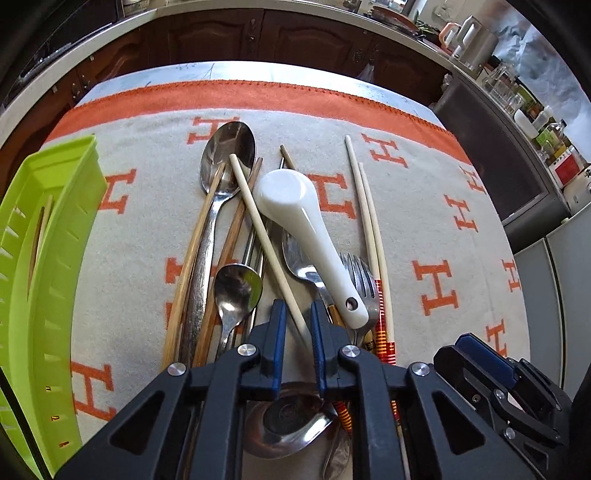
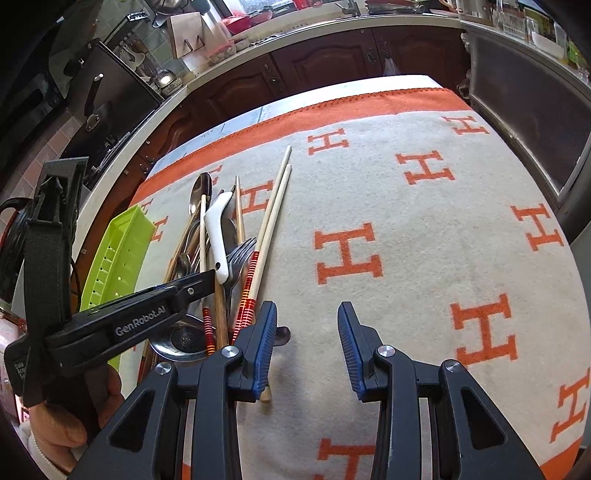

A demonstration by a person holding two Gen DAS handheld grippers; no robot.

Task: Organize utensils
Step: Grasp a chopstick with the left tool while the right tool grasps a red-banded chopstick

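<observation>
A table (image 2: 258, 110) is carrying a beige blanket (image 2: 424, 258) with an orange border and orange H marks. Lying on the blanket just ahead of the left gripper (image 1: 297, 325) is a heap of utensils (image 1: 236, 229), with a green tray (image 1: 48, 229) sitting off to that gripper's left. Two pale chopsticks (image 2: 275, 199) are lying ahead-left of the right gripper (image 2: 306, 332).

This is a home kitchen, with dark wooden cupboards (image 1: 221, 35) at twelve o'clock and bottles (image 1: 546, 136) at two o'clock.
</observation>
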